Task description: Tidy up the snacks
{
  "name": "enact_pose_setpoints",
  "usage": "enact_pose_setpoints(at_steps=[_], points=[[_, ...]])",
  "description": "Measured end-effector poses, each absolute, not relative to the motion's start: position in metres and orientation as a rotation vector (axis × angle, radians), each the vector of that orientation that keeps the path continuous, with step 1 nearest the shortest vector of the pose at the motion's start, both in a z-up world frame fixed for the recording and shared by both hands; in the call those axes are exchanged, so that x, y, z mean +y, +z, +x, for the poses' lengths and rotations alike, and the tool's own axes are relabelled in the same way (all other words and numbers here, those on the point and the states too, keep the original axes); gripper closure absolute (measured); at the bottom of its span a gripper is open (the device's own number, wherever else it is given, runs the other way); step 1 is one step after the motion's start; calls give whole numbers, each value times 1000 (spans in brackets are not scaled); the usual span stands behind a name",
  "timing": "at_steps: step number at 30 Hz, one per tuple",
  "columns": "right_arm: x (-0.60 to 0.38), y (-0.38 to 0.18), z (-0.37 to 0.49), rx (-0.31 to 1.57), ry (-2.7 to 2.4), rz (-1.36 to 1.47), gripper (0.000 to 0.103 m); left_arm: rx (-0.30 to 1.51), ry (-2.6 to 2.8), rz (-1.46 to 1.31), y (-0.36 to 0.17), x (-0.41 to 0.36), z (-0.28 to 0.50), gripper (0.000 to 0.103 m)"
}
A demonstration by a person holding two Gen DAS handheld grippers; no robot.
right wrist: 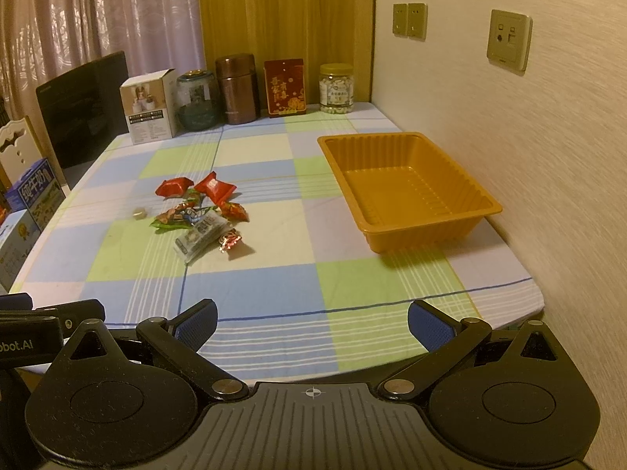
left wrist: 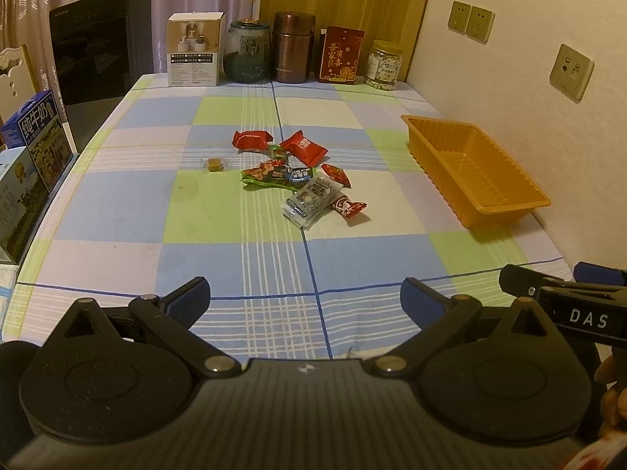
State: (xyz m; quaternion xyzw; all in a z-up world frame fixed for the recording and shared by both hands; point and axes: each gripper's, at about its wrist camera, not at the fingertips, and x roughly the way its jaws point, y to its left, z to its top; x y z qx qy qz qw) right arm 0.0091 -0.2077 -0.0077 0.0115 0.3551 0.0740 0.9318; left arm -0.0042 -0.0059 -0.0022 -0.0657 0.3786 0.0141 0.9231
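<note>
Left wrist view: left tool (left wrist: pixel 305 297) spread, empty, lower frame; snack pile (left wrist: pixel 298 172) at centre of tabletop (left wrist: pixel 117 203). Right tool (right wrist: pixel 311 323) likewise spread; orange tray (right wrist: pixel 407 192) right of centre.

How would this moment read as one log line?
stage: start | left tongs: open, empty | right tongs: open, empty | snacks: heaped mid-table | orange tray: empty

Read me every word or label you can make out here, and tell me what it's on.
"DAS": right gripper
"obot.AI", cut off: left gripper
"纯牛奶": blue milk carton
"吾家有喜": red box
White box, snack wrappers, jar: print too blurred.
</note>
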Motion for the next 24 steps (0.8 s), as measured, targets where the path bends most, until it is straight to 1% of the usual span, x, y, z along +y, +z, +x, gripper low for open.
enact_pose_setpoints(at_steps=[24], points=[[-210, -8, 10, 724, 150, 27, 0, 777, 28, -136, 1, -5, -2, 0]])
